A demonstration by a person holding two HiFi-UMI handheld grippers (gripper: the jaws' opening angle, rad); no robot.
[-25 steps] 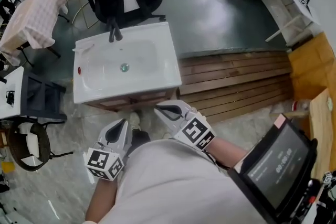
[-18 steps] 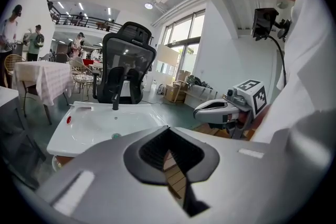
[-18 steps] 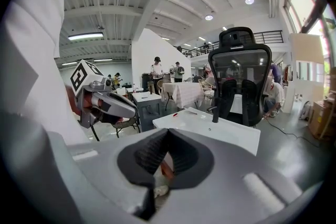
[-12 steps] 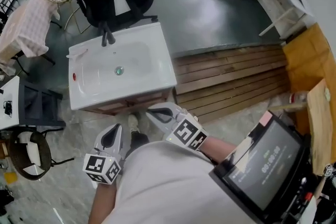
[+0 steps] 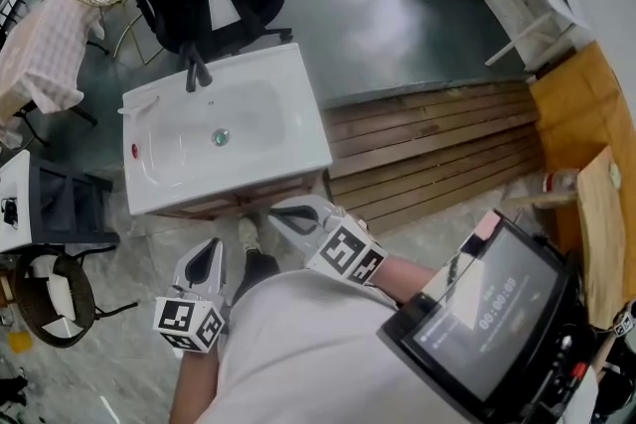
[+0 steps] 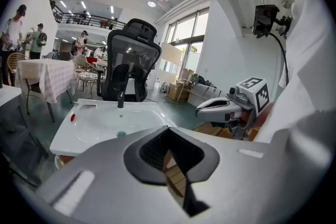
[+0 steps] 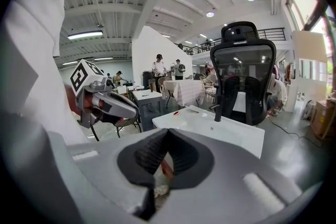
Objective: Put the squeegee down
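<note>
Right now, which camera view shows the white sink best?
The head view: the whole sink shows from above, with tap and drain. The left gripper view shows it side-on, its near part hidden. The right gripper view shows it low and flat.

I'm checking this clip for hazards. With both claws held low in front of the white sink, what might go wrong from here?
1. The left claw and right claw are shut, empty and low near the sink. A forward step might knock them against its front edge.
2. The wooden slats beside the sink lie near the person's shoe, a possible trip hazard.
</note>
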